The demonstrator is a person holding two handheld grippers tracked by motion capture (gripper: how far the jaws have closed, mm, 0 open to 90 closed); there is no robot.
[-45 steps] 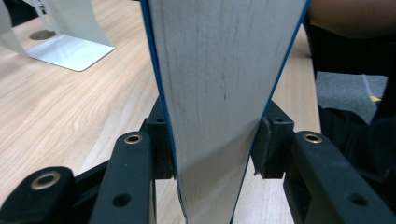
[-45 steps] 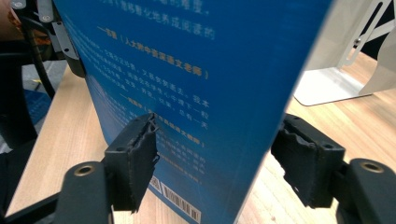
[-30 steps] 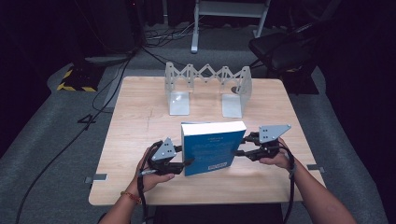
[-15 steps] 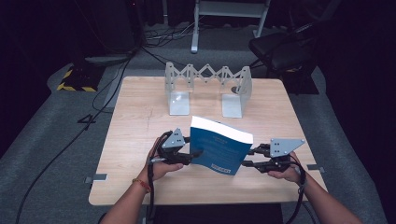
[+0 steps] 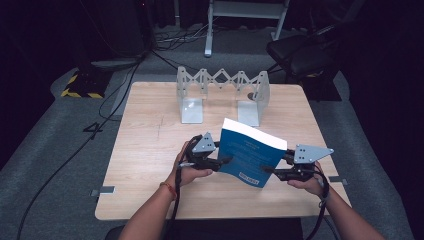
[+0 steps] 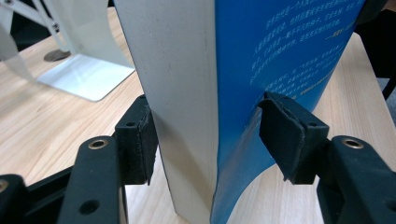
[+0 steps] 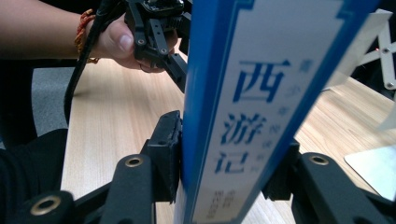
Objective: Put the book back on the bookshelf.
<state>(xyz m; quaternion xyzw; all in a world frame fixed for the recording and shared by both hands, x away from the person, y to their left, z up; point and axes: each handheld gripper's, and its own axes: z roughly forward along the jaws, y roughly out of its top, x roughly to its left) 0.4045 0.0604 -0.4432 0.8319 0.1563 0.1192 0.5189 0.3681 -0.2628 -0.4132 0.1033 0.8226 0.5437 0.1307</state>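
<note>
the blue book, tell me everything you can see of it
The blue book is a thick paperback with a blue cover, small pale print on it, a white-panelled spine bearing large Chinese characters, and an off-white page block. It stands upright and tilted over the wooden table, in front of the metal bookend rack. The left hand-held gripper straddles its page edge, pads touching both sides; the right hand-held gripper clamps its spine end.

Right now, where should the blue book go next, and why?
Probably carry the blue book up toward the metal rack. The left gripper clamps its page edge, the right gripper its spine; the book stands upright, and the rack waits with nothing in it just beyond.
</note>
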